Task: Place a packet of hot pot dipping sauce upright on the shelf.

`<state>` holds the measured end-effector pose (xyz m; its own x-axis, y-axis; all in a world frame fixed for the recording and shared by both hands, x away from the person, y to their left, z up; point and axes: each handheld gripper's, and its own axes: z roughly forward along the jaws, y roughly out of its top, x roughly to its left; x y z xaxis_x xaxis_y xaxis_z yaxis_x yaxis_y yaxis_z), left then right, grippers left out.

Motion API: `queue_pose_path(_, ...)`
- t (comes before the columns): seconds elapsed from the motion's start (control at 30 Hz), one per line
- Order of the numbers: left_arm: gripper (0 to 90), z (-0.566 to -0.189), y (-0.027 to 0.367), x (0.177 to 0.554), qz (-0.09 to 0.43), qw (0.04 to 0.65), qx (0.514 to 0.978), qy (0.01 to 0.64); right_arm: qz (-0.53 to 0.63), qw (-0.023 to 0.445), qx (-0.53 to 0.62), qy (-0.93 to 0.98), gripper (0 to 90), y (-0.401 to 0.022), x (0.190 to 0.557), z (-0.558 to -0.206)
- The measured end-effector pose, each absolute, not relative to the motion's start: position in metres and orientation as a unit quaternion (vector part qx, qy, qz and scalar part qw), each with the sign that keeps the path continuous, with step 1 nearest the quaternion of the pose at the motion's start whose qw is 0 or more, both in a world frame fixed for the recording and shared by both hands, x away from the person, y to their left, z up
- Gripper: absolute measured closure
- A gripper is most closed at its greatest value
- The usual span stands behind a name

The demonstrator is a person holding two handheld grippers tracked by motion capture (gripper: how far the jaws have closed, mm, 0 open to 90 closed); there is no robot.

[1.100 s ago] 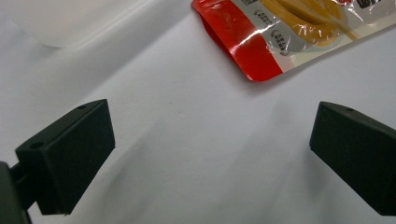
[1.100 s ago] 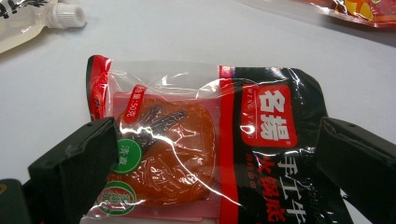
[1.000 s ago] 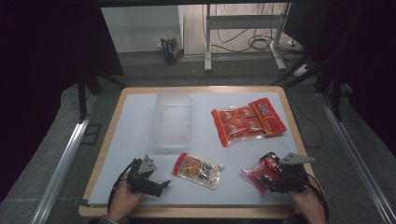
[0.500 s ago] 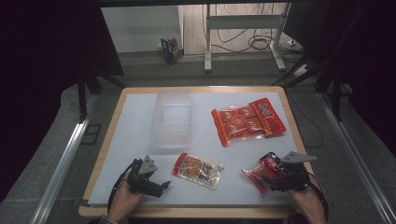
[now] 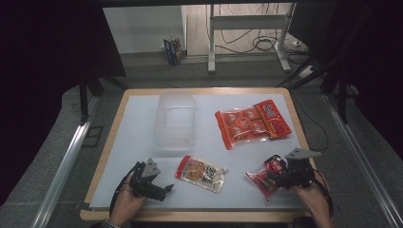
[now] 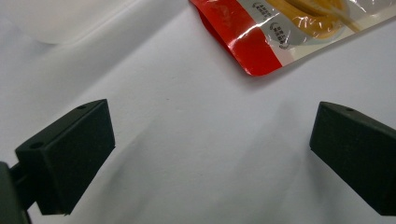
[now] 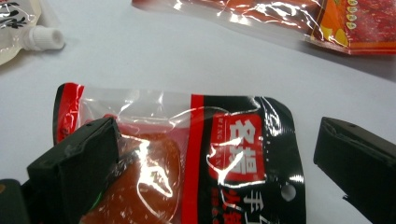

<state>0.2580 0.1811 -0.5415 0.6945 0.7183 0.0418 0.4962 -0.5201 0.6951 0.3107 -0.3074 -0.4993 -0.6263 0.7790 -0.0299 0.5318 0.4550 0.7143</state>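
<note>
Right gripper (image 5: 280, 178), lower right of the high view: jaws spread wide, straddling the red-and-black snack packet (image 7: 196, 163). In the right gripper view, left jaw touching the packet's clear film, right jaw well apart from the packet's edge. Not yet clamped; packet flat on the white table sheet (image 5: 142, 142).

Left gripper (image 5: 151, 184), lower left of the high view: jaws wide open, nothing between them. In the left gripper view, bare sheet between the jaws, with the red corner of the spouted pouch (image 6: 261, 42) near the top of the frame, apart from both jaws.

Outward from the grippers:
- Spouted pouch (image 5: 200, 173), lower centre of the high view, between the two grippers, flat on the sheet.
- Large orange multi-pack (image 5: 252, 122), right of centre, flat on the sheet.
- Clear plastic container (image 5: 176, 124), upper centre, open top, apparently empty.

Progress, judged from layout: probable aim is loading the packets into the container. Nothing loaded yet; all three packets outside it. Current step: closing on the snack packet. Remaining: grasp, lift, carry to the container, release; then the same for the pouch and the multi-pack.
</note>
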Motion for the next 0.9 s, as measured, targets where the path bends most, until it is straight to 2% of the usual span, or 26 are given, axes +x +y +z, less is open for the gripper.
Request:
queue_pose_path(0.53,0.0,-0.543,0.179,0.258,0.169,0.33,0.86,0.35,0.35,0.184,0.421,0.816,0.1,-0.322,0.346,-0.497)
queue_pose_path(0.9,0.0,-0.543,0.178,0.258,0.17,0.327,0.862,0.347,0.351,0.167,0.443,0.808,0.3,-0.332,0.376,-0.501)
